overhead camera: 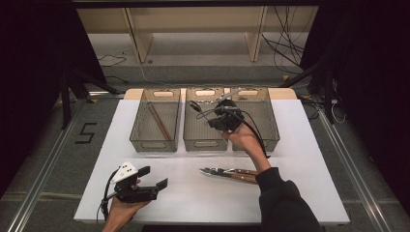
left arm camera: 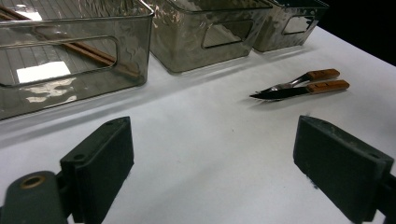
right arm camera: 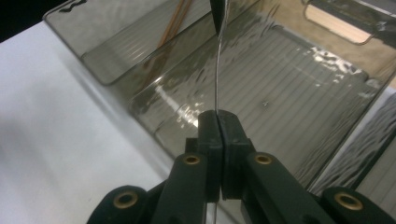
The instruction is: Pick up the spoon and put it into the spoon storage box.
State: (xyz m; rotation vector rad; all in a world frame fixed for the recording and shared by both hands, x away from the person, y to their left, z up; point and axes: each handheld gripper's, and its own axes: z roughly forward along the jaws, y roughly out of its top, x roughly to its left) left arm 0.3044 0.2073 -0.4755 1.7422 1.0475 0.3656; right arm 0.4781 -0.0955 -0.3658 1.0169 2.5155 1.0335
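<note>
high view: the right gripper (overhead camera: 223,112) hangs over the middle bin (overhead camera: 205,142), its jaws pressed together on a thin metal utensil (overhead camera: 227,95) seen edge-on, probably a spoon or fork; which it is cannot be told. the left gripper (overhead camera: 153,178) rests near the table's (overhead camera: 193,193) front edge, jaws wide apart and empty. risk: the pinch is on a narrow handle, so the utensil may swivel or slip and fall outside the bin, or strike its rim on lowering. right gripper view: shows the handle (right arm camera: 216,70) clamped between the pads and the ribbed bin floor below. left gripper view: shows a knife (left arm camera: 299,90) and a fork (left arm camera: 303,77) lying together on the table, and chopsticks (left arm camera: 88,51) in the left bin (left arm camera: 135,51).
</note>
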